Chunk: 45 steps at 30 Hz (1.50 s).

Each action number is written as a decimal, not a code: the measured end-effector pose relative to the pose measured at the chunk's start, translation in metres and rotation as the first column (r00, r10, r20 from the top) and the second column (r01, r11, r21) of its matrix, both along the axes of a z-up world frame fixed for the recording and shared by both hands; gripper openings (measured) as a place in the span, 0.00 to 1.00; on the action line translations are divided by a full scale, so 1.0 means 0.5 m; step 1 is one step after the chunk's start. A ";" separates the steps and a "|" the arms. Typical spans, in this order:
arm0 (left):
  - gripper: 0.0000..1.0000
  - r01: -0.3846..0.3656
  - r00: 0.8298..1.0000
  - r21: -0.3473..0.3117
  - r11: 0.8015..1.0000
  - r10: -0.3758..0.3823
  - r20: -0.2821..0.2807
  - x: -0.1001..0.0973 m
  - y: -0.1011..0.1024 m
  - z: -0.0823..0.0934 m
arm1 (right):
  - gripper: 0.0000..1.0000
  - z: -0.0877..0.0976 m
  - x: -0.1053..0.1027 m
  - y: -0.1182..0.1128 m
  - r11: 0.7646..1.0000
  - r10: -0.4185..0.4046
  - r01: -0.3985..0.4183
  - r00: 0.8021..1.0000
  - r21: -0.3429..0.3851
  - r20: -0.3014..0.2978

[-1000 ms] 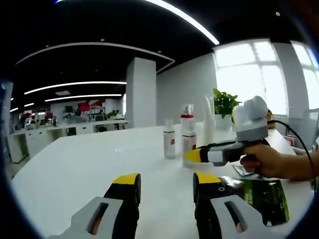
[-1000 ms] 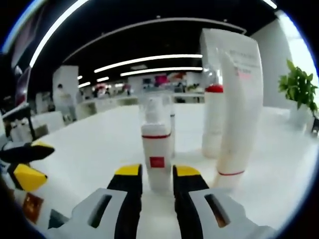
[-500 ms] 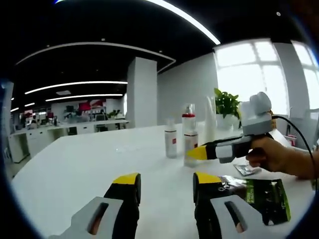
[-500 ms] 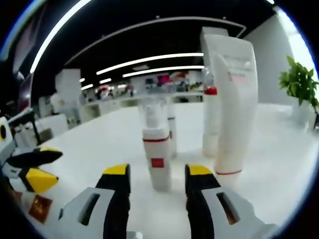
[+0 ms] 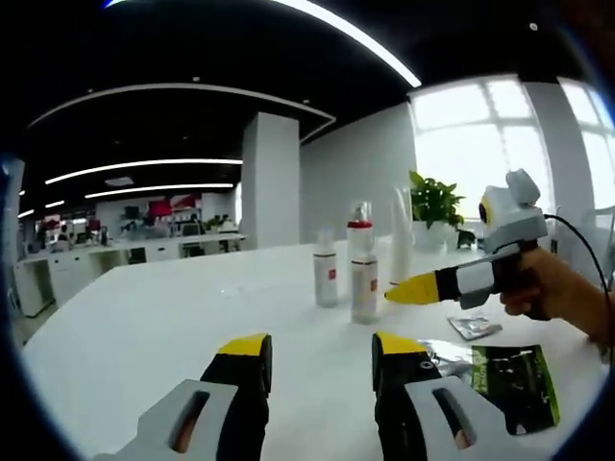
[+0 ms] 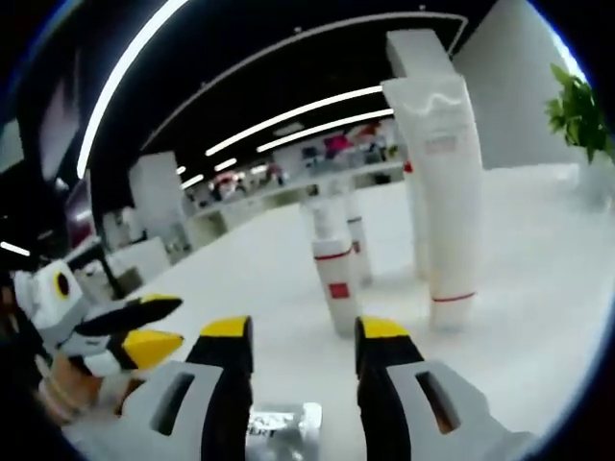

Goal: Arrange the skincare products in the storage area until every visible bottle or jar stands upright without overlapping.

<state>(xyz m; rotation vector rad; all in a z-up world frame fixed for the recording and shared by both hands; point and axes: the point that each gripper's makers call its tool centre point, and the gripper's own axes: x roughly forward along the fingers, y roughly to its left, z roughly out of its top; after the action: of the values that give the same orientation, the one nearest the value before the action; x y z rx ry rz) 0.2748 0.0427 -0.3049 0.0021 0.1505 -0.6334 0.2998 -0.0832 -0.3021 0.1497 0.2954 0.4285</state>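
Bottles stand upright and apart near the middle of the table (image 5: 144,317): a pump bottle (image 6: 333,279), a small bottle (image 5: 327,274), a red-capped bottle (image 5: 360,230) and a tall tube (image 6: 442,192). Your right gripper (image 6: 298,336) has its jaws parted and empty just short of the pump bottle, probably because it needs no grip. Your left gripper (image 5: 317,351) hangs apart too, near the table's near edge beside a green sachet (image 5: 514,379) and a silver sachet (image 6: 279,423), leaving every bottle in sight.

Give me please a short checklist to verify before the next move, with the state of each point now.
1. Small pump bottle stands upright: ok.
2. White tube stands on its cap, apart from the pump bottle: ok.
3. Right gripper open and holding nothing: ok.
4. Left gripper open and holding nothing: ok.
5. Flat sachets lie on the table beside the left gripper, not in the bottle group: not ok.
6. The two far bottles touching or apart: cannot tell.
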 end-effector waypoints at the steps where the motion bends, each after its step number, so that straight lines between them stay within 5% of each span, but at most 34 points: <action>1: 0.43 0.001 1.000 0.001 1.000 -0.001 0.000 0.000 -0.001 0.000 | 0.42 0.002 -0.005 -0.001 1.000 0.010 -0.010 1.000 -0.007 0.002; 9: 0.43 0.008 1.000 0.001 1.000 -0.008 -0.001 -0.001 -0.004 0.000 | 0.42 0.003 -0.054 -0.026 0.975 0.177 -0.180 0.984 -0.128 -0.037; 14: 0.43 0.017 1.000 -0.007 1.000 -0.017 -0.006 -0.003 -0.007 -0.001 | 0.50 0.011 -0.086 -0.055 0.935 0.302 -0.312 0.950 -0.166 -0.085; 20: 0.43 0.030 1.000 -0.004 1.000 -0.030 0.001 -0.008 -0.014 0.002 | 0.60 -0.006 -0.108 -0.083 0.899 0.355 -0.386 0.919 -0.206 -0.171; 22: 0.43 0.033 0.999 -0.005 0.999 -0.033 0.003 -0.009 -0.016 0.003 | 0.61 -0.034 -0.124 -0.115 0.836 0.362 -0.428 0.901 -0.343 -0.241; 24: 0.43 0.035 0.999 -0.005 0.999 -0.035 0.001 -0.010 -0.016 0.002 | 0.63 -0.047 -0.129 -0.121 0.811 0.360 -0.444 0.892 -0.380 -0.274; 29: 0.43 0.034 0.999 -0.005 0.999 -0.034 -0.004 -0.009 -0.016 0.000 | 0.71 -0.104 -0.150 -0.144 0.656 0.342 -0.537 0.838 -0.531 -0.425; 31: 0.43 0.033 0.999 -0.004 0.999 -0.033 -0.003 -0.009 -0.015 0.000 | 0.69 -0.112 -0.152 -0.147 0.643 0.322 -0.550 0.825 -0.533 -0.464; 34: 0.43 0.029 1.000 -0.006 1.000 -0.029 -0.002 -0.009 -0.012 0.002 | 0.62 -0.114 -0.149 -0.140 0.667 0.312 -0.549 0.820 -0.504 -0.481; 38: 0.43 0.026 1.000 -0.009 1.000 -0.026 -0.003 -0.008 -0.011 0.003 | 0.52 -0.123 -0.171 -0.129 0.703 0.300 -0.579 0.768 -0.413 -0.566; 39: 0.43 0.026 1.000 -0.009 1.000 -0.026 -0.003 -0.009 -0.011 0.003 | 0.51 -0.122 -0.157 -0.133 0.699 0.279 -0.559 0.787 -0.446 -0.550; 45: 0.43 0.026 1.000 -0.014 1.000 -0.026 -0.001 -0.009 -0.010 0.006 | 0.50 -0.121 -0.166 -0.132 0.696 0.254 -0.562 0.775 -0.448 -0.578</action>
<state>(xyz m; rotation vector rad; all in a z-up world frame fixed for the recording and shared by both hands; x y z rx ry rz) 0.2702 0.0379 -0.3020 -0.0095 0.1472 -0.6604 0.2169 -0.1490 -0.3627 -0.4725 0.9636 0.7417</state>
